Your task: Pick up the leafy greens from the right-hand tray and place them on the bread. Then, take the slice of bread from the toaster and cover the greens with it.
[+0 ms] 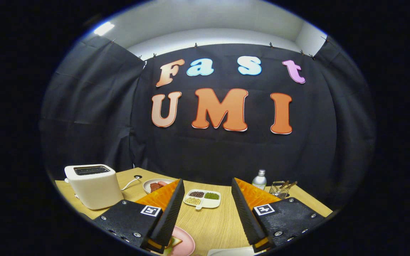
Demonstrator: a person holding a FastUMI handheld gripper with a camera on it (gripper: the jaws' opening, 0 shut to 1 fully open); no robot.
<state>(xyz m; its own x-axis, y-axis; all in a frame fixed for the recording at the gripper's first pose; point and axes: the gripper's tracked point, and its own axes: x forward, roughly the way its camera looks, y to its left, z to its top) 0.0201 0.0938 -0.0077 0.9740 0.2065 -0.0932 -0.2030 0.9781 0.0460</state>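
My gripper (207, 181) is held above the wooden table (215, 224), open, with nothing between its fingers. A white toaster (93, 185) stands on the table beyond the left finger, its dark slot on top; I cannot make out bread inside it. Right under the left finger lies a pink plate (187, 243), and a small pale and green piece on it peeks out beside the finger. Between the bases of the fingers shows the rim of a white tray (226, 251); what it holds is hidden.
Ahead between the fingers sits a white divided dish (203, 198) of beans and grains. A white plate with reddish pieces (156, 185) lies behind the left finger. A bottle (259, 179) and a wire basket (282, 189) stand at the far right by the black cloth wall.
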